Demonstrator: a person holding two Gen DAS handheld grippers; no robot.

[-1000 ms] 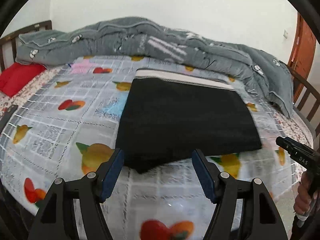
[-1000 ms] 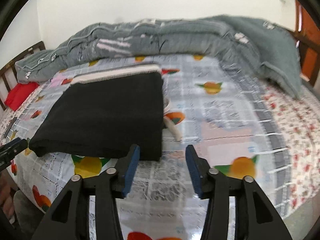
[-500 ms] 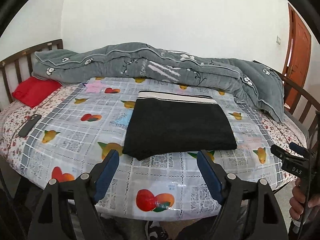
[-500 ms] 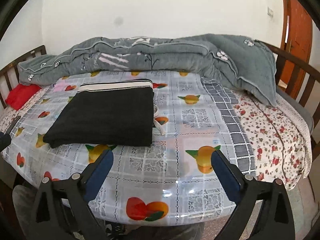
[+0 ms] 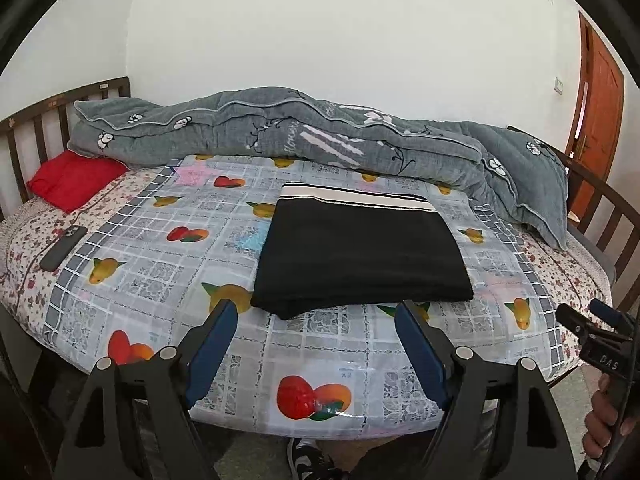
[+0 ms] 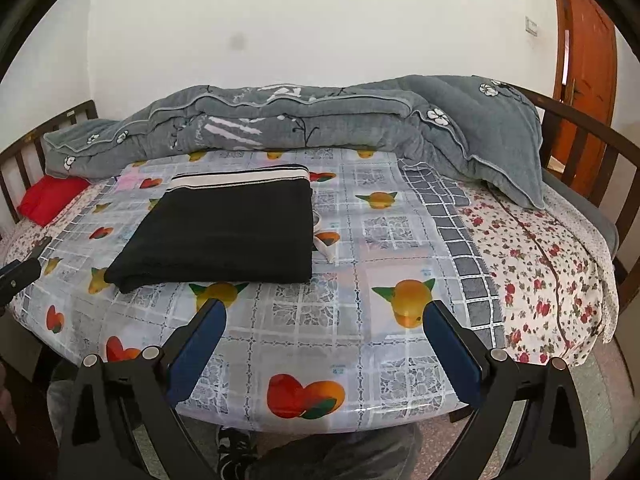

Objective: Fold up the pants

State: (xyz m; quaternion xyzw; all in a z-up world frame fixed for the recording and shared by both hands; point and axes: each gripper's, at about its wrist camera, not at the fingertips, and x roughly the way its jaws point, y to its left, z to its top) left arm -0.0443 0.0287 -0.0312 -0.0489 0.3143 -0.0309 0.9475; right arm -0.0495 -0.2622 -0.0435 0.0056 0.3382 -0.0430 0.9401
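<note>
Left wrist view | both tongs pulled back off folded pants (image 5: 362, 256) | left tongs (image 5: 316, 322) wide | right tongs (image 6: 325, 322) wide

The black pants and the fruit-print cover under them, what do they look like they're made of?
The folded black pants look like a soft matte knit, perhaps fleece or jersey: no shine, thick rounded fold edges, and a striped cream waistband. The fruit-print cover looks like glossy plastic or vinyl sheeting: bright glare patches show near its front edge, and it lies smooth and stiff over the bed.
</note>
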